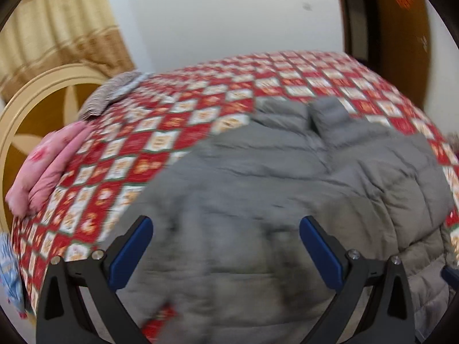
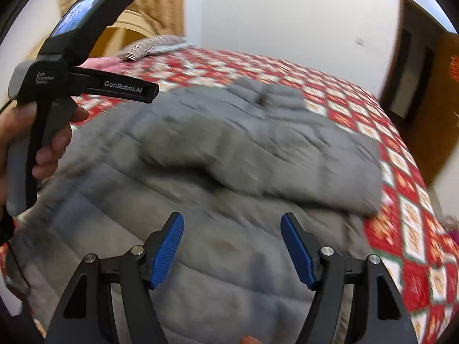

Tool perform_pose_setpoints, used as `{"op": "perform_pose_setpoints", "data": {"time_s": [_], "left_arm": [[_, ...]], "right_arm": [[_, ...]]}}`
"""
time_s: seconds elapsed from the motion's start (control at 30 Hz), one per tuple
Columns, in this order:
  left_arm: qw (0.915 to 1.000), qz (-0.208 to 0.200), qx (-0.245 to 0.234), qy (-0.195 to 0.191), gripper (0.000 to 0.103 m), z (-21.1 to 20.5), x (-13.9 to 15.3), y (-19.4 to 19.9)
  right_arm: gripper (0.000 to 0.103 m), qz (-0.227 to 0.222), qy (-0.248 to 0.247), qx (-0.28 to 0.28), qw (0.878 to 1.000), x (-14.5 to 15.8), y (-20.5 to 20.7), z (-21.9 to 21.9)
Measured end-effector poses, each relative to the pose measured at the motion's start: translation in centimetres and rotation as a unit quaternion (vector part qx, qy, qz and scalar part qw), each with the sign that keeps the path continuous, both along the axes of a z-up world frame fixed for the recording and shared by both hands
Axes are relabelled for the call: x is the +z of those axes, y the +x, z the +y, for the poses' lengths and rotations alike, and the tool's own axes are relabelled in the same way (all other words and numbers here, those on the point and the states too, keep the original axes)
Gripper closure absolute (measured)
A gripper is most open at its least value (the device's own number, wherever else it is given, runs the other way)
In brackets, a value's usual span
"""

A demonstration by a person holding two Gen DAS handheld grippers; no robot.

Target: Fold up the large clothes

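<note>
Off to the left of the left gripper (image 1: 226, 226) lie pink pillows (image 1: 46, 169) at the edge of the red-and-white checked bedspread (image 1: 178, 120). That gripper's blue pads stand wide apart with nothing between them — the grey padded jacket (image 1: 301, 177) spreads just beyond and below them. In the right wrist view a hand (image 2: 48, 140) grasps the left tool's handle, up and left of the right gripper (image 2: 231, 223). Its jaws gape wide too, empty, over the jacket, whose folded-over sleeve (image 2: 258, 154) lies ahead.
</note>
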State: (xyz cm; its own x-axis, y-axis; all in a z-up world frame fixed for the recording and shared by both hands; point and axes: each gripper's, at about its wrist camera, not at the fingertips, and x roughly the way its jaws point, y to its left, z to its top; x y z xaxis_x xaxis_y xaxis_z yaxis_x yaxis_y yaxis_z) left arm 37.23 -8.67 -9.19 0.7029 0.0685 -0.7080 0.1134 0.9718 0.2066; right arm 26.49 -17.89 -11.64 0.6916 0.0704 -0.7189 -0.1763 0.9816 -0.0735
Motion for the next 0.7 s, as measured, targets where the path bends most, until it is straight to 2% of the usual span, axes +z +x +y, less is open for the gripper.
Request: {"op": "perform_pose_setpoints", "data": {"time_s": [0.1,0.17,0.2,0.23,0.33,0.43,0.63,0.67,0.7], "left_arm": [[0.9992,0.033,-0.013,0.018,0.003,-2.7,-3.1,1.4],[0.9986,0.049,-0.012,0.013,0.029,-3.1,-4.3,1.9],[0.9980,0.061,-0.011,0.009,0.054,-3.1,-4.8,2.1],[0.9977,0.067,-0.011,0.004,0.070,-3.0,-5.0,2.1],[0.9990,0.045,-0.010,0.000,0.080,-2.4,-4.3,1.0],[0.9996,0.025,-0.012,0.004,0.083,-1.6,-3.4,-0.2],[0.9990,0.006,-0.006,0.044,0.083,0.3,-3.7,-0.6],[0.9988,0.004,-0.006,0.049,0.081,0.4,-3.8,-0.6],[0.9983,0.000,-0.008,0.058,0.074,0.4,-3.9,-0.8]], "right_arm": [[0.033,0.004,0.011,-0.016,1.000,-0.4,-0.9,-1.7],[0.033,0.004,0.010,-0.022,1.000,-0.7,-1.3,-2.3],[0.033,0.005,0.009,-0.024,1.000,-0.9,-1.3,-2.7],[0.033,0.009,0.010,-0.029,0.999,-1.3,-1.2,-3.1],[0.033,0.017,0.019,-0.048,0.999,-2.1,-0.9,-4.5],[0.033,0.020,0.030,-0.062,0.997,-2.6,-1.2,-5.5],[0.033,0.027,0.038,-0.067,0.997,-3.0,-0.9,-6.4],[0.033,0.029,0.039,-0.068,0.996,-3.2,-1.1,-6.7],[0.033,0.034,0.037,-0.070,0.996,-3.1,-0.9,-6.9]]}}
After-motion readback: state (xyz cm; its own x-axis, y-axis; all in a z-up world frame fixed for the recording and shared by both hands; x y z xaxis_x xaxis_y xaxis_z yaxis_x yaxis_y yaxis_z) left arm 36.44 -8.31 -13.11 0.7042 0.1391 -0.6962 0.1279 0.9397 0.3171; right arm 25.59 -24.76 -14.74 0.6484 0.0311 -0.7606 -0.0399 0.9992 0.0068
